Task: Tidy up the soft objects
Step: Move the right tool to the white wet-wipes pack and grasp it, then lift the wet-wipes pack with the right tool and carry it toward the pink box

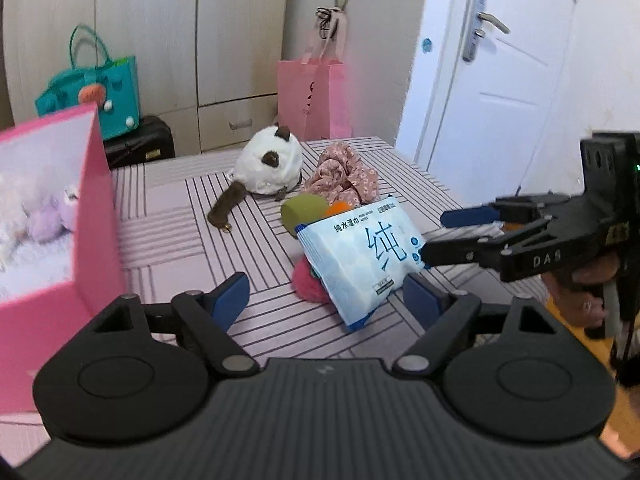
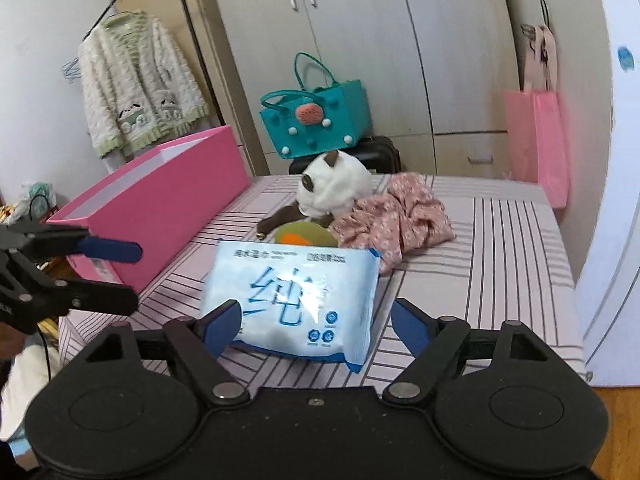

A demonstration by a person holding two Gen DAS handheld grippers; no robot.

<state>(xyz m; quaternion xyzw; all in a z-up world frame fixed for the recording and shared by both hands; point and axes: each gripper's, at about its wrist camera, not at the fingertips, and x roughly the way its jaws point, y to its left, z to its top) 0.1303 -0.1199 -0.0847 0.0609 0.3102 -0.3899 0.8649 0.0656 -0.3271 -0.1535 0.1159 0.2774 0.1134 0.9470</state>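
Observation:
A white-and-blue pack of wet wipes (image 1: pixel 360 256) (image 2: pixel 292 292) leans on a fluffy pink ball (image 1: pixel 308 280) on the striped table cover (image 1: pixel 168 240). Behind it lie a green soft piece (image 1: pixel 304 208), an orange one (image 1: pixel 340 208), a white plush cat with brown ears (image 1: pixel 268 164) (image 2: pixel 336 188) and a crumpled floral cloth (image 1: pixel 344 176) (image 2: pixel 400 216). My right gripper (image 2: pixel 316 322) (image 1: pixel 434 238) is open with the pack's near end between its fingers, the right pad clear of it. My left gripper (image 1: pixel 326 300) (image 2: pixel 138 276) is open, just short of the pack and the pink ball.
An open pink box (image 1: pixel 52 240) (image 2: pixel 160 208) stands on the table's left side. Beyond the table are a teal tote bag (image 2: pixel 312 120) on a black suitcase (image 1: pixel 140 140), a pink paper bag (image 1: pixel 316 96), wardrobes and a white door (image 1: pixel 500 80).

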